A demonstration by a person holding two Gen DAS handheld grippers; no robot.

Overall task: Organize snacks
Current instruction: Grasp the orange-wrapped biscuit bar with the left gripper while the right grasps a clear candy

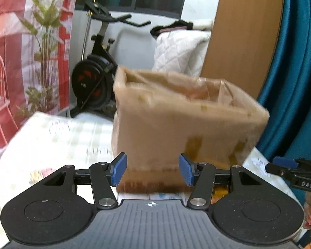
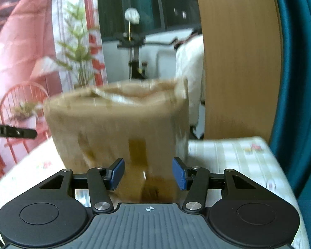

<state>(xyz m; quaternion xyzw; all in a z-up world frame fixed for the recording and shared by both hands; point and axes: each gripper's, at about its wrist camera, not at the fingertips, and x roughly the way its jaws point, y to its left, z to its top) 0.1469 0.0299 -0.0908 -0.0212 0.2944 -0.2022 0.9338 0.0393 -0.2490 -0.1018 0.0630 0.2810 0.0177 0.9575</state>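
Blue pads of the left gripper [image 1: 152, 170] are held apart, with nothing gripped between them. Just ahead, the cardboard box [image 1: 182, 122] is seen, blurred, standing with its top open on the checked tablecloth [image 1: 58, 137]. The right gripper [image 2: 148, 173] is also parted and empty, close before the same box. Behind, an exercise bike [image 1: 97, 70] is visible.

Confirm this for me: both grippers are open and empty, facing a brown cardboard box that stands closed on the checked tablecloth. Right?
One slip: the cardboard box is open at the top, not closed, as the left wrist view shows. The rest holds: left gripper and right gripper are open and empty, and the box stands on the checked tablecloth.
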